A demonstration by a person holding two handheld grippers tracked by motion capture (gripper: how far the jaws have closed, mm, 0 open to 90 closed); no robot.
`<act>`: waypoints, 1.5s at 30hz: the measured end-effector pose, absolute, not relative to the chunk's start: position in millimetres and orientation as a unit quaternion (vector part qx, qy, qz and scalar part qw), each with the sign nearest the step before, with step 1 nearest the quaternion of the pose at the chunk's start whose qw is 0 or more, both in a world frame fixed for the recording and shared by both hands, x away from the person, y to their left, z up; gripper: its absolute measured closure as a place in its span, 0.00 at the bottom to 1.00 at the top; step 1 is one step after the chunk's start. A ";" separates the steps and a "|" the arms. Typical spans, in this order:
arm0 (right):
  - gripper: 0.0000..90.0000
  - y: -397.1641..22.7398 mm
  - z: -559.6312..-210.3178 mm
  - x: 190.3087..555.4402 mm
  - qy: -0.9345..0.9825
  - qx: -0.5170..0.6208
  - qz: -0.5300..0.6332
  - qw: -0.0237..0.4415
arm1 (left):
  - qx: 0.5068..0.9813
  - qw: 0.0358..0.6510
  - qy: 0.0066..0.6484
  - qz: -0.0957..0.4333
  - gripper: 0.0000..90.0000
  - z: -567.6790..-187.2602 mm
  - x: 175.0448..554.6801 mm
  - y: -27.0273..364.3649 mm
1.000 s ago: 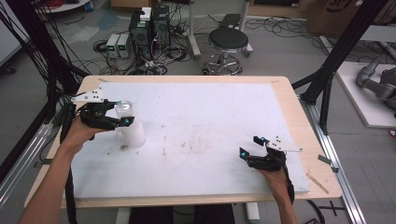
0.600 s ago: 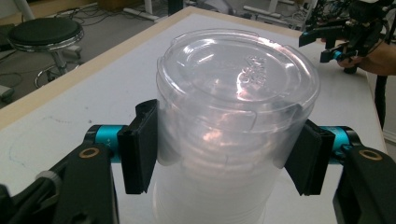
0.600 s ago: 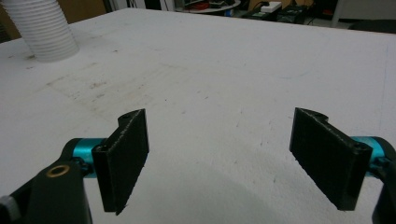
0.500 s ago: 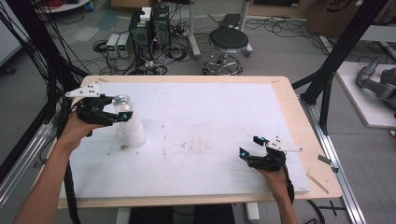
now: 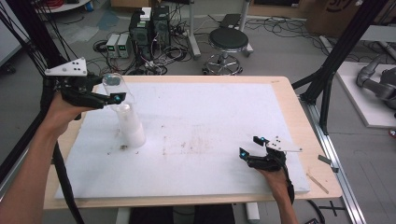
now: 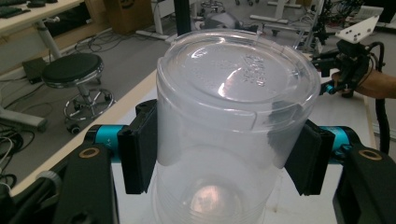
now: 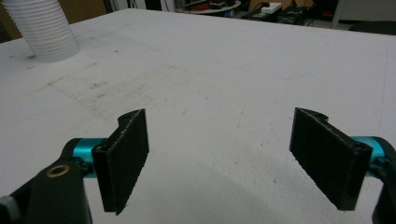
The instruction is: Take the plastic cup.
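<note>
A stack of white ribbed cups (image 5: 130, 123) stands upside down on the left of the white table top (image 5: 210, 116). Just above it, a clear plastic cup (image 5: 113, 85) hangs bottom up and tilted, apart from the stack. My left gripper (image 5: 115, 92) is shut on that clear cup (image 6: 236, 107), its black pads (image 6: 140, 144) pressing both sides of the wall. My right gripper (image 5: 251, 146) rests open on the table at the front right, with nothing between its pads (image 7: 126, 154). The stack (image 7: 44, 28) appears far off in the right gripper view.
The table's wooden rim (image 5: 289, 93) frames the white sheet. Small dark specks lie near the stack's base (image 5: 122, 147). A stool (image 5: 228, 44), computer boxes (image 5: 149, 25) and cables sit on the floor behind the table. The other hand's gripper (image 6: 348, 51) is visible far off in the left gripper view.
My left gripper has risen and drawn back to the left, lifting the clear cup off the top of the stack. The right gripper has stayed put.
</note>
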State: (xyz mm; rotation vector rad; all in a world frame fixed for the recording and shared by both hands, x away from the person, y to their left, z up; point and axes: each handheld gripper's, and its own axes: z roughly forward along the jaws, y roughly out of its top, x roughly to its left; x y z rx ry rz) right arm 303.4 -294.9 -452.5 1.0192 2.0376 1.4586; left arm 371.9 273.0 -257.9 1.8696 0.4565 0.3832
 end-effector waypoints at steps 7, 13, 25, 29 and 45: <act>0.22 -294.9 -452.4 303.3 0.736 0.367 0.526 0.217 | 0.793 0.556 0.182 0.168 0.40 -242.2 364.4 267.8; 0.22 -295.0 -452.5 303.5 0.734 0.368 0.528 0.217 | 0.794 0.565 0.159 0.158 0.40 -245.7 349.6 253.4; 0.22 -295.4 -452.4 303.3 0.733 0.369 0.529 0.215 | 0.791 0.593 0.094 0.116 0.40 -273.5 317.5 190.8; 0.22 -296.0 -452.5 303.2 0.732 0.366 0.532 0.218 | 0.787 0.603 0.081 0.101 0.40 -283.5 311.9 170.4; 0.22 -295.5 -452.5 301.9 0.732 0.361 0.535 0.217 | 0.801 0.595 0.047 0.048 0.40 -342.0 301.7 119.0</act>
